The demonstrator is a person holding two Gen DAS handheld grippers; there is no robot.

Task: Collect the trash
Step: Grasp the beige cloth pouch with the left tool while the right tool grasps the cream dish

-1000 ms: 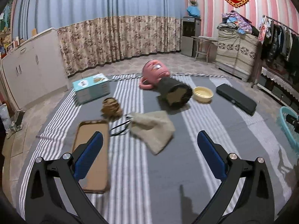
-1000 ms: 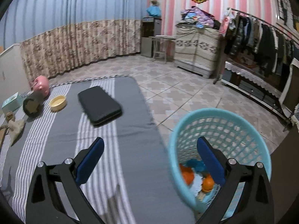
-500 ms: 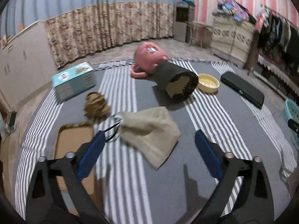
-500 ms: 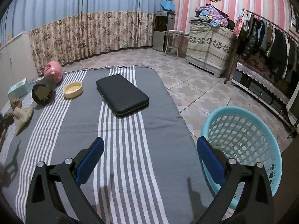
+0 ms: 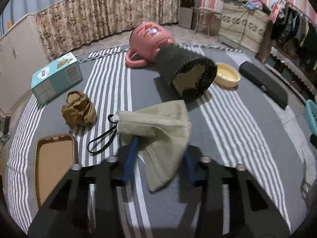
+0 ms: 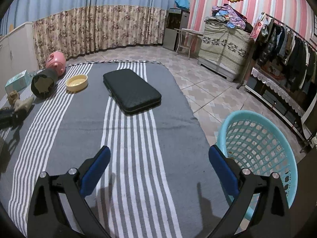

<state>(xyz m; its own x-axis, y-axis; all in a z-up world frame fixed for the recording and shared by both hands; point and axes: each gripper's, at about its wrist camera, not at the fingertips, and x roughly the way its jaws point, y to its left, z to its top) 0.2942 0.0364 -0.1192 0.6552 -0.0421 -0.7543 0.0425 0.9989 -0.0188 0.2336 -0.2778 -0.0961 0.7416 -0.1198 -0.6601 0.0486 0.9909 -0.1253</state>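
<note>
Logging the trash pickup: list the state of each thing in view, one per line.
left tongs: shut on the cloth pouch
cloth pouch: gripped, partly lifted off the rug
right tongs: open, holding nothing
blue basket: upright, beside the rug
crumpled brown paper: lying loose on the rug
pink potty: tipped on its side
black case: closed, flat

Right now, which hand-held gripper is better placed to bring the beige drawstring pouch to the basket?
Left: the left hand-held gripper already closes on the beige drawstring pouch; the right hand-held gripper is open, beside the blue basket.
</note>
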